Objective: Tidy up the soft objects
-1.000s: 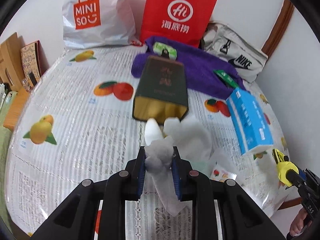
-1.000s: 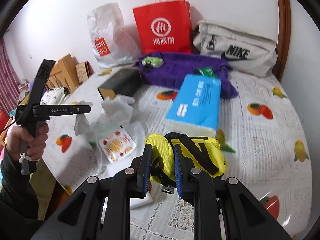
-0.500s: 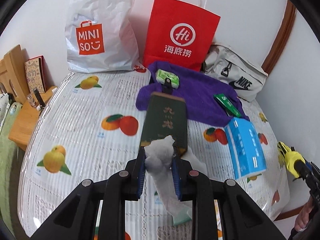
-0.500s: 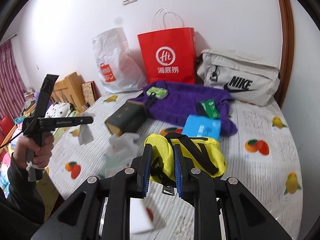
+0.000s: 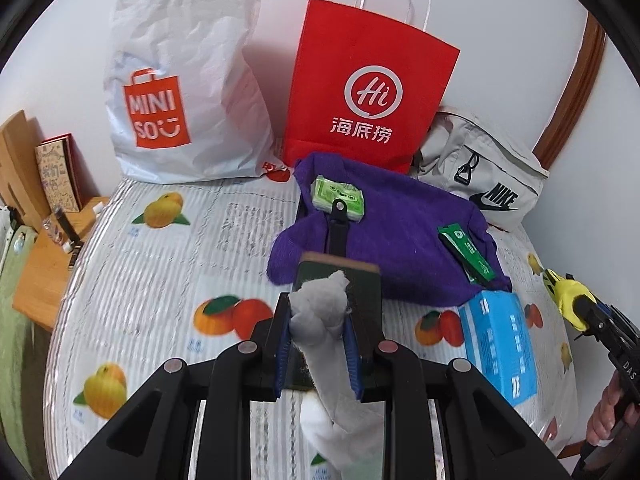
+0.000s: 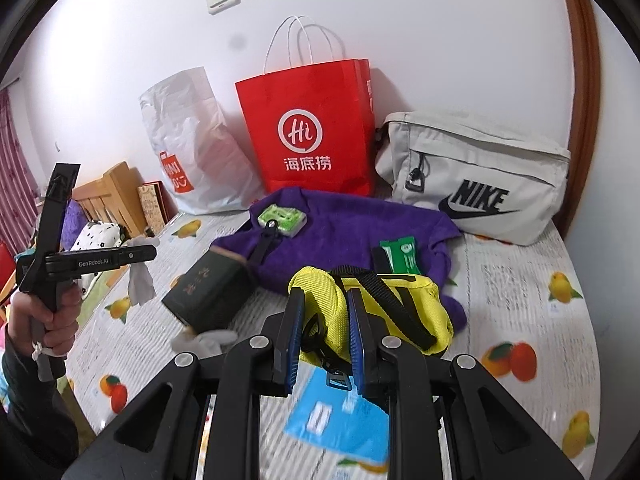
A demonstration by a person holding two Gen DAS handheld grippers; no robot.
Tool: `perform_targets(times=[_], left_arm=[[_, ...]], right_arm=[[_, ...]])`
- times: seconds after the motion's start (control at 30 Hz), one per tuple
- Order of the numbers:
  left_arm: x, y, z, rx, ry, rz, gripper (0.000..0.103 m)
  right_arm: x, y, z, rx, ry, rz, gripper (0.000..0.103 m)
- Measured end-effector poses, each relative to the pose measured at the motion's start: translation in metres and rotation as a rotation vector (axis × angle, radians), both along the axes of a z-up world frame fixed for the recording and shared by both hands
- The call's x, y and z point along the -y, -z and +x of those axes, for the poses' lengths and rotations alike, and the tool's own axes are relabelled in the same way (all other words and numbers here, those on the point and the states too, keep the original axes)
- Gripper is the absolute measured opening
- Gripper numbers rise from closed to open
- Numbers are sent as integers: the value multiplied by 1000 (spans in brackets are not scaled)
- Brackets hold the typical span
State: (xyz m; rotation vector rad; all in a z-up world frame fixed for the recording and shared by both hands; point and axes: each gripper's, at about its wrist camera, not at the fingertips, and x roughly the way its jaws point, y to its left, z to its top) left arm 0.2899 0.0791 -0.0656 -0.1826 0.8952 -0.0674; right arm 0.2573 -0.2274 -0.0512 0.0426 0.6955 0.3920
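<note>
In the left wrist view my left gripper point(image 5: 317, 322) is shut on a crumpled white tissue point(image 5: 320, 304) whose tail hangs down below the fingers. In the right wrist view my right gripper point(image 6: 323, 326) is shut on a yellow pouch point(image 6: 400, 300) with black straps, held above the table. That same view shows the left gripper point(image 6: 142, 256) at the left in a hand, the tissue point(image 6: 141, 284) dangling from it. A purple towel point(image 5: 400, 232) lies at the back of the table, with a green-white packet point(image 5: 338, 196) and a green sachet point(image 5: 468, 252) on it.
A dark green box point(image 6: 208, 292) and a blue tissue pack point(image 5: 500, 344) lie on the fruit-print tablecloth point(image 5: 160, 272). Against the wall stand a white Miniso bag point(image 5: 180, 92), a red paper bag point(image 5: 368, 96) and a grey Nike bag point(image 6: 476, 188). Another white tissue point(image 6: 204, 338) lies beside the box.
Both grippers have risen and drawn back from the table with their loads; the table objects look smaller and farther. The tissue pile and snack packet have dropped out of the left view.
</note>
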Motion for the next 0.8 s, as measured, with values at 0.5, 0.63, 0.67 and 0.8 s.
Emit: perform_targets(times=[0.5, 0.63, 0.67, 0.8], left_arm=[[15, 15, 81, -53, 41, -56, 23], [17, 20, 99, -64, 41, -62, 23], [18, 21, 101, -65, 41, -63, 23], [22, 27, 119, -86, 48, -85, 23]], right_arm=[[-19, 34, 102, -33, -29, -36, 21], [-24, 46, 122, -66, -42, -36, 21], [-26, 49, 127, -78, -46, -36, 21], [-37, 60, 142, -106, -80, -44, 21]])
